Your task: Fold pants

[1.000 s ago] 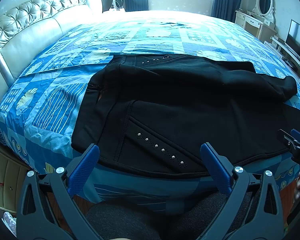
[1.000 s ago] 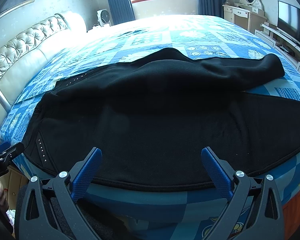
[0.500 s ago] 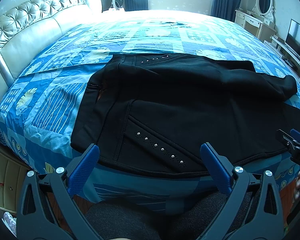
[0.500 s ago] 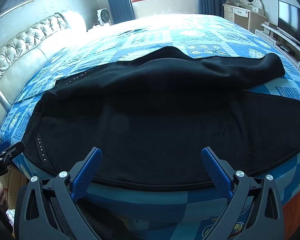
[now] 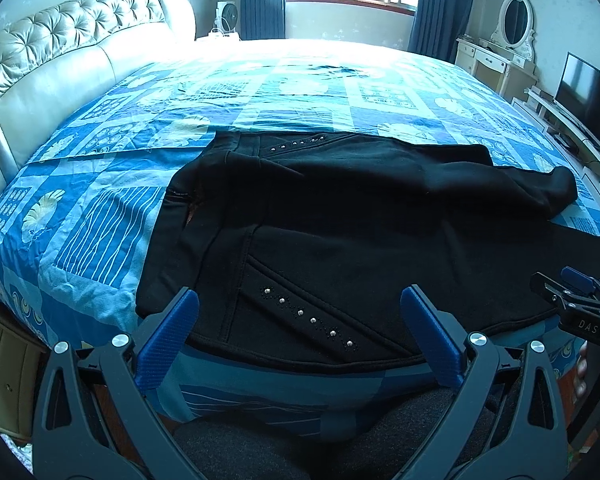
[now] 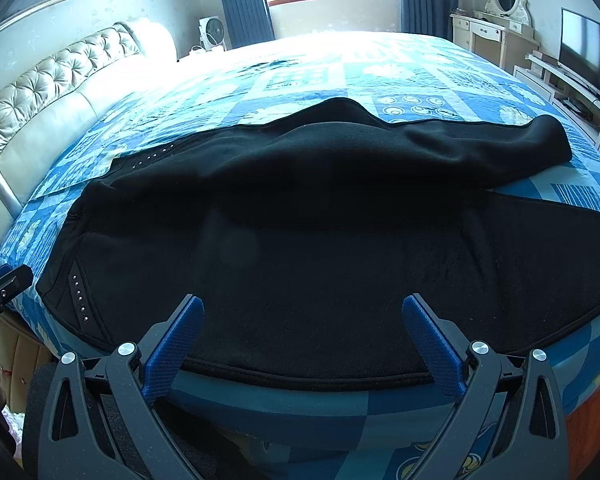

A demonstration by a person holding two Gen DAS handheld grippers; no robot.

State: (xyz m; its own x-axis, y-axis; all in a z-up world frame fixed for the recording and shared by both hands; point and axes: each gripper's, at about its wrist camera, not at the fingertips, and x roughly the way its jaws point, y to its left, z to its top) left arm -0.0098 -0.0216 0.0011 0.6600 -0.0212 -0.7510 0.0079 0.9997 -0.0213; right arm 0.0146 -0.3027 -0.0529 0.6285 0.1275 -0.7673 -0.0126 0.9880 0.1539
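Currently both jaws wide, empty: left gripper (image 5: 300,312) and right gripper (image 6: 302,320) near black pants (image 5: 340,224) hem; thick fabric may slip, grabbing one layer only.

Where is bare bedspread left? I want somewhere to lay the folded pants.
Free: the bedspread between the pants and the window, and the strip toward the headboard. Crowded: the near edge, under the pants.

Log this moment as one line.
pants: flat on bed, unfolded | left hand-held gripper: open, empty | right hand-held gripper: open, empty
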